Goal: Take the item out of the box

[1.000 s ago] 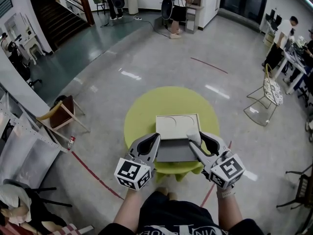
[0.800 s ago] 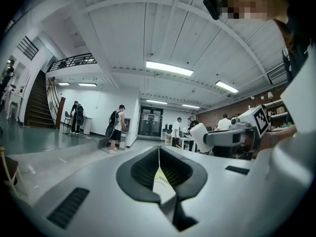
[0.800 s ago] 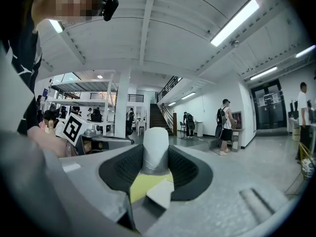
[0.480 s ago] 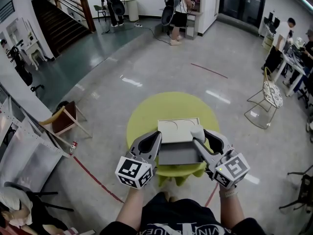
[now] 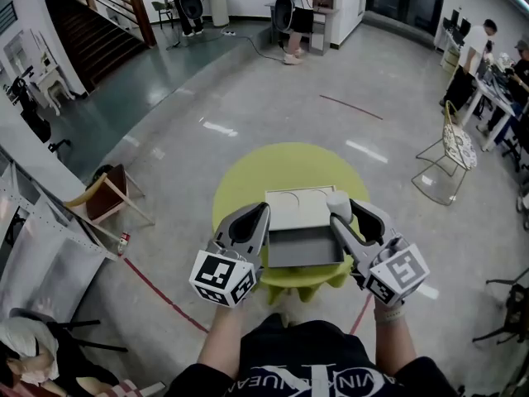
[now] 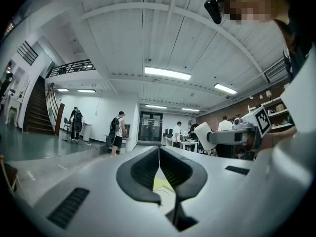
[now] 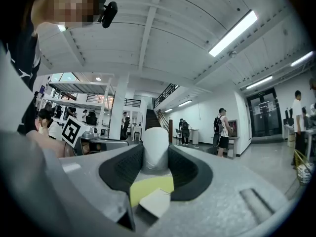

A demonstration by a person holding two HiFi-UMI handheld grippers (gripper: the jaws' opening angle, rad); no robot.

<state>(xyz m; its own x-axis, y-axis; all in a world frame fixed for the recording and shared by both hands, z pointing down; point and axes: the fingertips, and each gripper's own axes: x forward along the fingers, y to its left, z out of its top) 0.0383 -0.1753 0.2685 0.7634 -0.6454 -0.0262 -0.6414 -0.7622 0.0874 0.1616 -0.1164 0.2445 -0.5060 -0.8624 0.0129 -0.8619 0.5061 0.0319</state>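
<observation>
My right gripper (image 5: 342, 213) clamped the white cylinder (image 5: 337, 198) over the box's (image 5: 304, 248) right edge; my left gripper (image 5: 259, 215), jaws together and empty, sat at its left edge; floor (image 5: 165, 164) ringed the table (image 5: 248, 176)

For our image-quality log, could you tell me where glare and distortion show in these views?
Head view: lamp glare streaks the glossy floor, edges bend. Left gripper view: fisheye with black corners, ceiling lamp bright. Right gripper view: same curvature, lamp strip blown out, item sharp.
</observation>
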